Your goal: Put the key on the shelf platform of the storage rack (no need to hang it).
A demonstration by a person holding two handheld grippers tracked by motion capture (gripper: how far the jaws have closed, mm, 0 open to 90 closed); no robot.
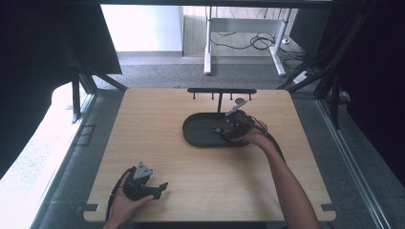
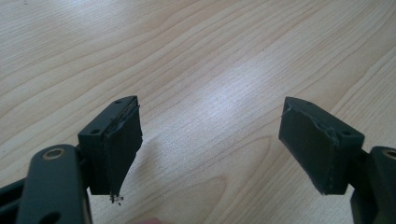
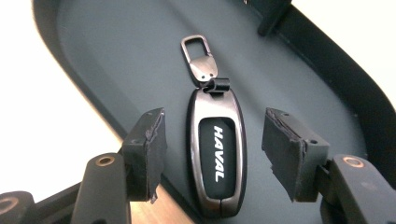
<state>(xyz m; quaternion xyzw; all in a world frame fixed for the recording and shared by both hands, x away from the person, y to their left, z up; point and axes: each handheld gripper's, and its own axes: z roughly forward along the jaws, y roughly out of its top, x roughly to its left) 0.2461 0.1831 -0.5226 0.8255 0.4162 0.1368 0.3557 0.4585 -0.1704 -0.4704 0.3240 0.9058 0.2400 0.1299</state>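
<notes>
The dark metal HAVAL key fob (image 3: pixel 217 156) lies lengthwise between the right gripper (image 3: pixel 212 154)'s spread, untouching jaws, in the black oval tray (image 3: pixel 116 60); the left gripper (image 2: pixel 210 144), near-left, gapes empty.

- I see the key fob (image 3: pixel 217 154) lying between the right gripper's (image 3: pixel 212 149) parted jaws, its lower tip hidden behind them.
- The tray's (image 3: pixel 341 79) rim runs past the picture's edges beyond both jaws.
</notes>
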